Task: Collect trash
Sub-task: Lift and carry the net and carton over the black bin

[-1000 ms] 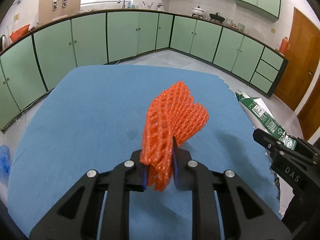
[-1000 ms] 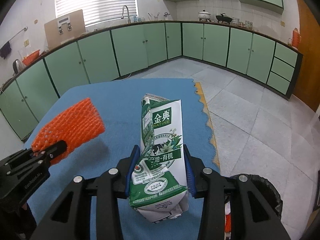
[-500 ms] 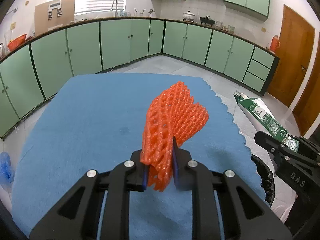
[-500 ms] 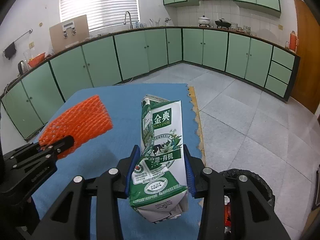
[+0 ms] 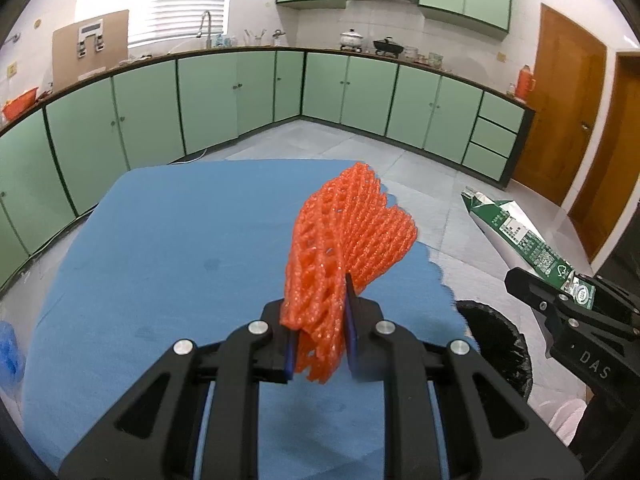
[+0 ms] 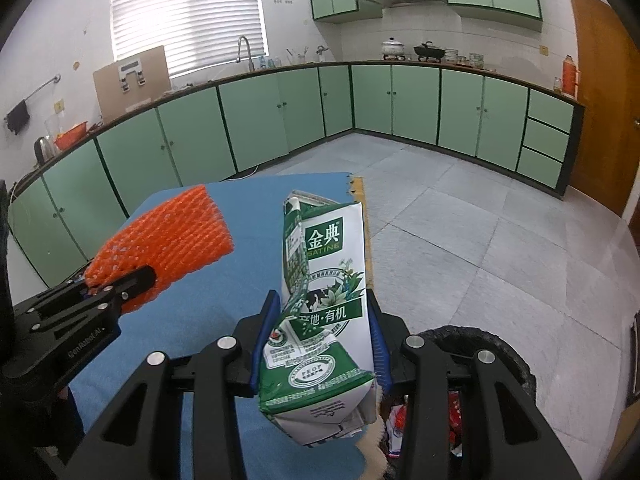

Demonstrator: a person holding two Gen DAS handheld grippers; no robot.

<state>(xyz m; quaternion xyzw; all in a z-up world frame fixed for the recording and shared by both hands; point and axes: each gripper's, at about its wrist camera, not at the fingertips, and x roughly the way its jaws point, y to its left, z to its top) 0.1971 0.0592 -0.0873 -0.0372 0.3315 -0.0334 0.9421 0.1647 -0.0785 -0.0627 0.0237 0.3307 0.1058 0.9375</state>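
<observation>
The left gripper point(image 5: 320, 344) is squeezed tight on an orange foam net point(image 5: 344, 248). The net is pinched at its bottom end, and its long side goes up and away from the gripper, leaning a little to the right in the left wrist view. It hangs in the air over the blue mat point(image 5: 172, 248) and does not touch it. The right gripper point(image 6: 320, 344) is squeezed tight on a green and white milk carton point(image 6: 324, 292). The carton is squashed and bent. Its long side points up and away from the gripper, with its torn open top farthest off and its flat bottom closest to the camera. It is also up in the air, over the right edge of the mat. In the left wrist view the carton pokes up and to the left out of the right gripper. A black trash bin point(image 6: 496, 348) sits on the floor just beside the mat, low and right of the carton. Some red and white scraps lie inside it. Green cabinets point(image 6: 280, 112) run along the wall behind.
</observation>
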